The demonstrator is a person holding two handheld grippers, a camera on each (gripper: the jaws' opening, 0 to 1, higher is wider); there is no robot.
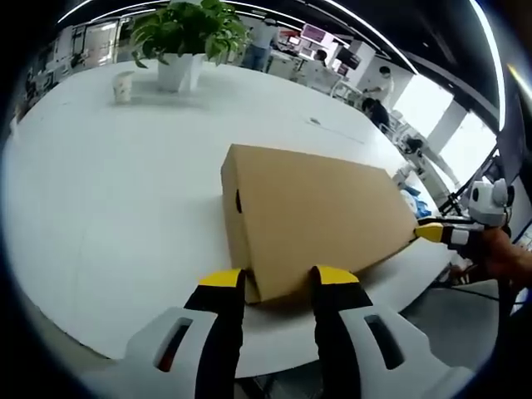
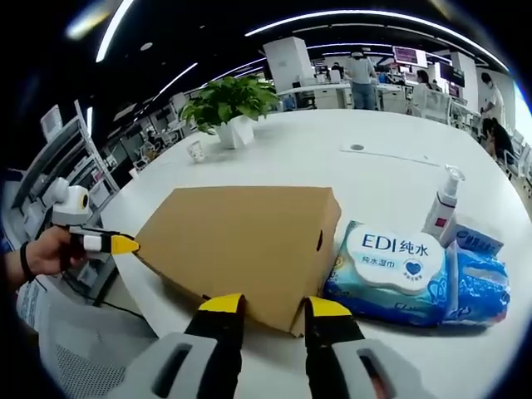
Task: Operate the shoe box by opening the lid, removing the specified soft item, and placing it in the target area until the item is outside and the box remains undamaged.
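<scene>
We see a wide white table (image 1: 125,191) in an open office. A potted plant (image 1: 187,37) stands on its far side, with a paper cup (image 1: 123,86) just beside it. Beyond the plant we make out desks (image 2: 332,93) and people standing by screens. Long light strips (image 2: 366,17) run across the dark ceiling above the plant, and bright windows (image 1: 432,112) lie off to one side.
</scene>
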